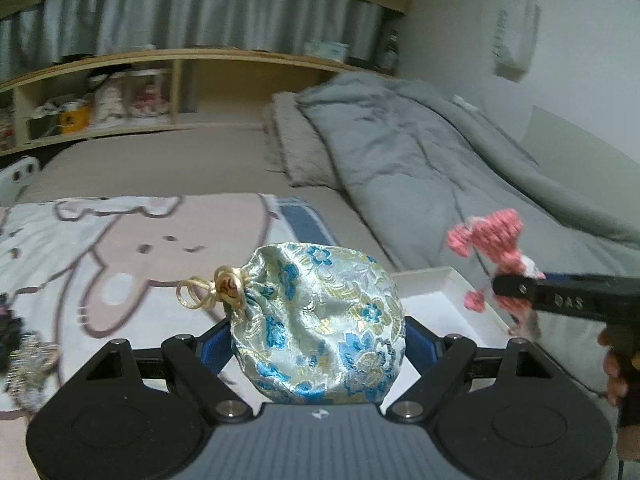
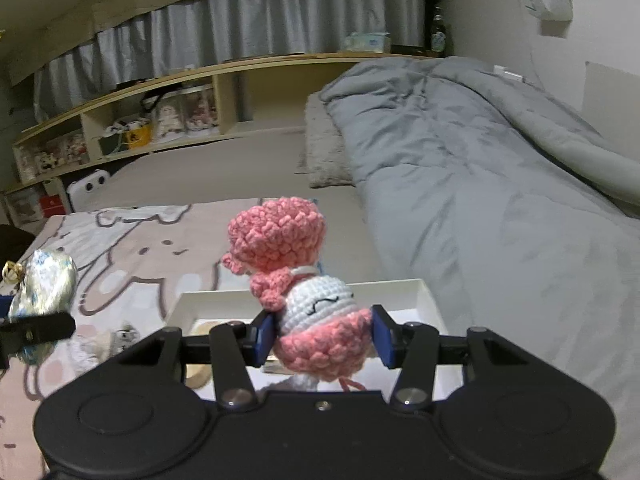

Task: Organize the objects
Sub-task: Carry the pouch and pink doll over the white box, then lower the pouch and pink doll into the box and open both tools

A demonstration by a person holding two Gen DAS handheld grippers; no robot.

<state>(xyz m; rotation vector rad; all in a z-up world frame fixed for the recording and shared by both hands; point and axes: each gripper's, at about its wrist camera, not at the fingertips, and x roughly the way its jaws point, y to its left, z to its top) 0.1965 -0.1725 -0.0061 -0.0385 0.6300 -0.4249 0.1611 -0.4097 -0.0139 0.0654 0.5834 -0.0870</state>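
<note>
My left gripper (image 1: pixel 318 340) is shut on a silver brocade pouch (image 1: pixel 320 320) with blue flowers and a gold cord, held above the bed. My right gripper (image 2: pixel 322 338) is shut on a pink and white crochet doll (image 2: pixel 304 292), held above a white tray (image 2: pixel 424 292). The doll (image 1: pixel 492 240) and the right gripper's finger (image 1: pixel 560 296) show at the right of the left wrist view, over the tray (image 1: pixel 440 292). The pouch (image 2: pixel 44 288) shows at the left edge of the right wrist view.
A cartoon-print blanket (image 1: pixel 120 248) covers the near bed. A grey duvet (image 2: pixel 480 160) lies bunched on the right, with a pillow (image 2: pixel 324 152) behind. A wooden shelf (image 2: pixel 160 120) with boxes runs along the back. Small items (image 2: pixel 120 340) lie left of the tray.
</note>
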